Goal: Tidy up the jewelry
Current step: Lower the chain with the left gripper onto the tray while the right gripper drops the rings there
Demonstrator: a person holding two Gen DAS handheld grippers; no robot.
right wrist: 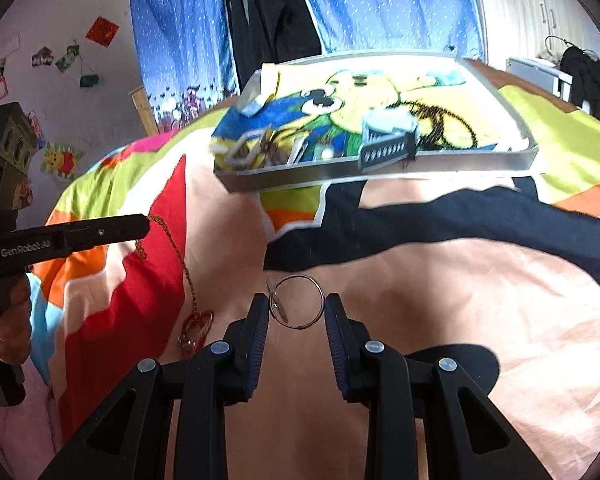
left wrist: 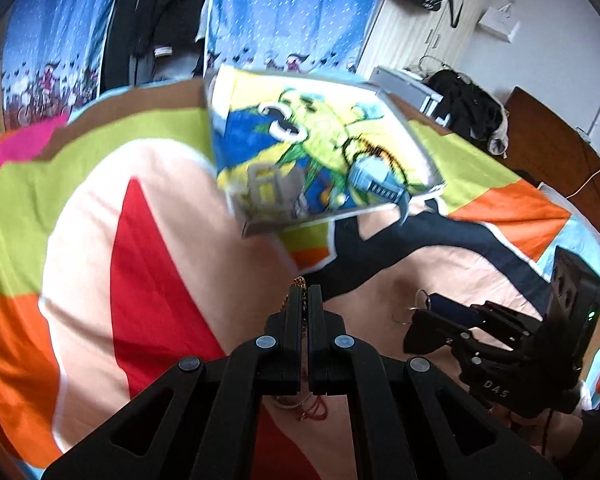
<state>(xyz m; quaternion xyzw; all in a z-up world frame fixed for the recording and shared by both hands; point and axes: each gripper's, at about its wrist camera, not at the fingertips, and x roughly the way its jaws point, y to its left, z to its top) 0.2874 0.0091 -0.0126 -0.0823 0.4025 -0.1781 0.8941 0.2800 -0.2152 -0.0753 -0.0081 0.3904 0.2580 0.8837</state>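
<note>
In left wrist view, your left gripper (left wrist: 305, 292) is clamped on the gold chain (left wrist: 299, 281); tray (left wrist: 260, 226) at 12 o'clock. In right wrist view, right gripper (right wrist: 296, 308) gapes around the hoop earrings (right wrist: 296, 303). Close slowly, centred.

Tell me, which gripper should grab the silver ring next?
The right gripper. Its fingers are open on either side of the silver ring on the bedspread, so it probably only needs to close. The left gripper is busy, shut on the gold chain necklace.
</note>
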